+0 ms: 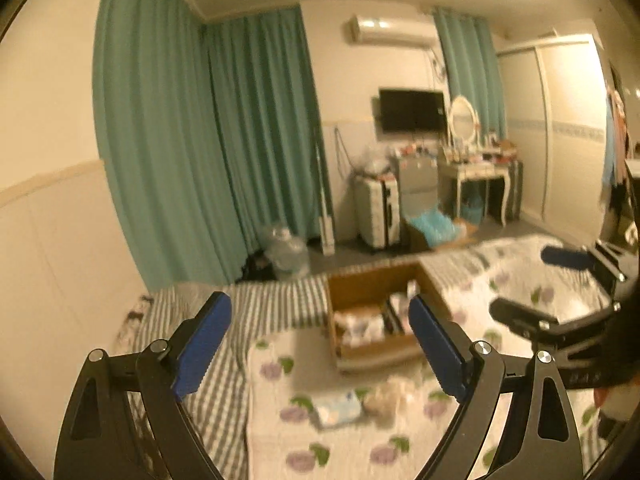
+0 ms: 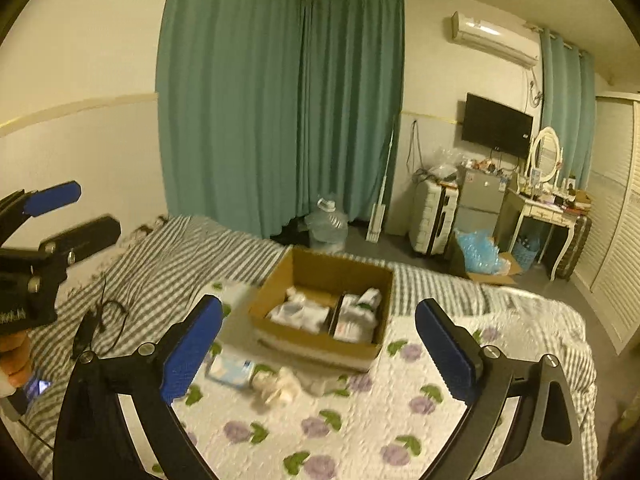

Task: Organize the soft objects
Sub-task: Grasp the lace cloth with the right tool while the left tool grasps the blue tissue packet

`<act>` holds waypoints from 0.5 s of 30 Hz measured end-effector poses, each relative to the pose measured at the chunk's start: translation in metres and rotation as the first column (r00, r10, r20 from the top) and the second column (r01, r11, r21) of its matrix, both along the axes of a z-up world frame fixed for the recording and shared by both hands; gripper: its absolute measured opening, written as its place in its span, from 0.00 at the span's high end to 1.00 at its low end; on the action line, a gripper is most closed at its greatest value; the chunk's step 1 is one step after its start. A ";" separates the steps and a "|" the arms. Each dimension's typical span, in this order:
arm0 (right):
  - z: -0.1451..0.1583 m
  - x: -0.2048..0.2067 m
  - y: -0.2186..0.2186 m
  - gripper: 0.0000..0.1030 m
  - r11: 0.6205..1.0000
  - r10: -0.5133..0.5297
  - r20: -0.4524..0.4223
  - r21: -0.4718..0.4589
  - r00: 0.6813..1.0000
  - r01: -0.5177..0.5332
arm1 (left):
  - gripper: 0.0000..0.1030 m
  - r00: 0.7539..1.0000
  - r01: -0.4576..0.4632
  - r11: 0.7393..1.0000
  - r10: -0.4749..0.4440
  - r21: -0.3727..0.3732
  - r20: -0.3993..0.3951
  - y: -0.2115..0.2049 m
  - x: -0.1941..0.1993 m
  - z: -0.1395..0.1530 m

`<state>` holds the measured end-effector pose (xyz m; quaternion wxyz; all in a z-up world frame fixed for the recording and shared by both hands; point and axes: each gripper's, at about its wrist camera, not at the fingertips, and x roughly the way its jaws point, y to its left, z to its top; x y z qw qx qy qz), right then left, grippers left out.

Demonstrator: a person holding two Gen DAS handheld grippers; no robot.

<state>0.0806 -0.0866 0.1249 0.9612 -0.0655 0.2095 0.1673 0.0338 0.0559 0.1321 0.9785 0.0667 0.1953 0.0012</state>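
An open cardboard box (image 2: 320, 344) stands on the bed, with white packets (image 2: 356, 316) in its two compartments; it also shows in the left wrist view (image 1: 372, 356). In front of it on the floral quilt lie a pale blue tissue pack (image 2: 230, 370) and a crumpled cream soft item (image 2: 280, 390), also seen in the left wrist view as the pack (image 1: 338, 408) and the cream item (image 1: 386, 398). My left gripper (image 1: 320, 320) is open and empty above the bed. My right gripper (image 2: 318, 322) is open and empty, facing the box.
The bed has a floral quilt (image 2: 360, 432) and a grey striped cover (image 2: 168, 264). A black cable (image 2: 100, 320) lies on the stripes. Beyond the bed are a water jug (image 2: 328, 226), a suitcase (image 2: 432, 220), a dressing table (image 2: 548, 208) and green curtains (image 2: 280, 100).
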 end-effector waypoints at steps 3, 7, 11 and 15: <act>-0.026 -0.002 0.008 0.05 1.000 0.016 -0.034 -0.003 0.999 -0.016 | 0.11 0.999 -0.006 1.000 0.007 0.017 -0.049 0.004 0.004 -0.034; -0.072 0.016 0.021 0.05 0.999 0.036 -0.113 0.011 0.993 -0.035 | 0.11 0.992 -0.027 1.000 0.025 -0.015 -0.123 0.012 0.028 -0.083; -0.119 0.047 0.032 0.05 1.000 0.027 -0.177 -0.008 0.984 -0.029 | 0.11 0.986 -0.089 0.996 0.086 -0.017 -0.146 0.018 0.059 -0.124; -0.170 0.081 0.038 0.05 0.999 0.006 -0.233 -0.033 0.972 -0.014 | 0.11 0.971 -0.129 0.991 0.118 -0.042 -0.208 0.030 0.091 -0.168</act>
